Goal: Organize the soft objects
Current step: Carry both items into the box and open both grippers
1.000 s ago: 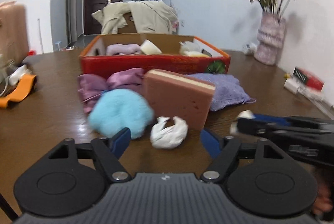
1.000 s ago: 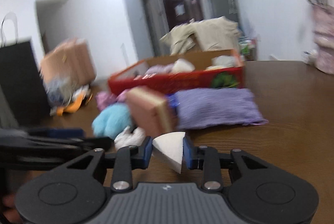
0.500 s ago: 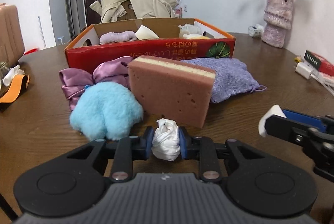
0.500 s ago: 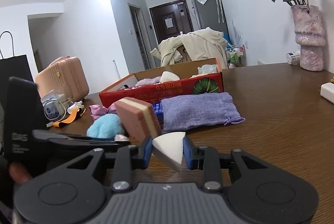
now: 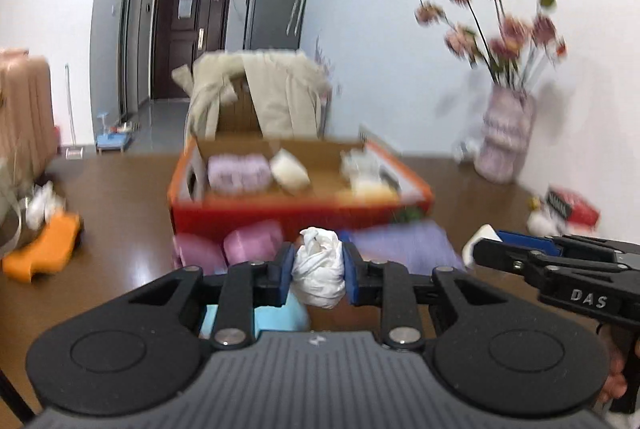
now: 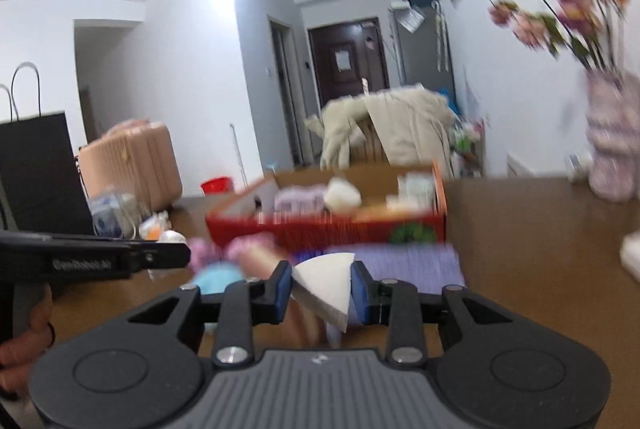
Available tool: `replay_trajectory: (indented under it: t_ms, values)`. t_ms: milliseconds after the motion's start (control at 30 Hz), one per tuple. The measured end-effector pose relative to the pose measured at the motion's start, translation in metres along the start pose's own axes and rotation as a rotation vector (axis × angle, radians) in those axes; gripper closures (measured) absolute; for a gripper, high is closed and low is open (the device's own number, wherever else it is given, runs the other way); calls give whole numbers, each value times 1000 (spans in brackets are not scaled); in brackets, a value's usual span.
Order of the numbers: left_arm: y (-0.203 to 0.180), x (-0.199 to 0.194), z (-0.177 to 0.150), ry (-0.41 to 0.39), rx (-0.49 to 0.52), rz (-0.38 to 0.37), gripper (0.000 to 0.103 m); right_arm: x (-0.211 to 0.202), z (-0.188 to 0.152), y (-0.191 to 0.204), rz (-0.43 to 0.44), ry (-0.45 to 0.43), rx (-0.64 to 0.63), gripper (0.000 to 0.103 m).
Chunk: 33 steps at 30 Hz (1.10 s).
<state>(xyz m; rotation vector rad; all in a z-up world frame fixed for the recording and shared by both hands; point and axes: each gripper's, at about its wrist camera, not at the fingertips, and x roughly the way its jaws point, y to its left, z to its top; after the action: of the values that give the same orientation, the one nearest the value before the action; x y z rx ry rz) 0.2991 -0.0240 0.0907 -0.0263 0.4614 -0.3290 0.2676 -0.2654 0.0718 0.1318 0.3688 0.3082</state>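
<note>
My left gripper (image 5: 318, 277) is shut on a crumpled white cloth wad (image 5: 319, 275) and holds it above the table. My right gripper (image 6: 322, 289) is shut on a white wedge sponge (image 6: 326, 283), also raised. The right gripper shows at the right of the left wrist view (image 5: 560, 265). Ahead stands the red cardboard box (image 5: 296, 219) with a purple cloth (image 5: 238, 173) and a cream sponge (image 5: 290, 171) inside. Below the grippers lie a pink satin cloth (image 5: 252, 245), a blue fluffy puff (image 5: 288, 317) and a lilac pouch (image 5: 404, 241).
A vase of pink flowers (image 5: 504, 137) stands at the back right of the brown table (image 5: 120, 197). A red packet (image 5: 572, 209) lies at the right edge. An orange item (image 5: 44, 249) lies at the left. A black bag (image 6: 36, 173) and a pink suitcase (image 6: 132, 165) stand at the left.
My left gripper closed on the white cloth wad and lifted it off the table. Both grippers rose, so the box interior now shows. The right gripper kept hold of the wedge sponge.
</note>
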Motion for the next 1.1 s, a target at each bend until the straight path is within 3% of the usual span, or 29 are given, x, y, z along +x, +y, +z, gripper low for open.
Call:
replay_trajectory:
  t_ms: [100, 167, 267, 367, 467, 600, 667, 700, 767, 867, 1100]
  values:
    - [27, 35, 41, -13, 8, -9, 77, 48, 46, -18, 28, 30, 26, 72]
    - [46, 72, 63, 26, -6, -11, 77, 89, 69, -30, 25, 67, 37, 72]
    - [70, 133, 84, 96, -23, 47, 77, 165, 96, -45, -32, 151, 29, 72]
    - [89, 188, 93, 181, -69, 60, 77, 240, 110, -61, -100, 248, 27, 72]
    - [89, 228, 94, 235, -27, 113, 76, 301, 112, -77, -165, 357, 42, 72]
    - [89, 252, 91, 259, 22, 160, 68, 348, 115, -86, -182, 415, 33, 68]
    - [91, 259, 89, 266, 28, 170, 58, 361, 112, -89, -185, 447, 52, 61]
    - [93, 259, 89, 264, 19, 169, 57, 364, 112, -89, -195, 438, 49, 49]
    - [97, 259, 88, 266, 8, 165, 55, 361, 109, -88, -205, 418, 36, 35]
    - [101, 245, 87, 244, 11, 165, 46, 350, 116, -86, -182, 394, 47, 35]
    - [106, 188, 103, 169, 23, 193, 41, 278, 149, -73, -151, 296, -22, 32]
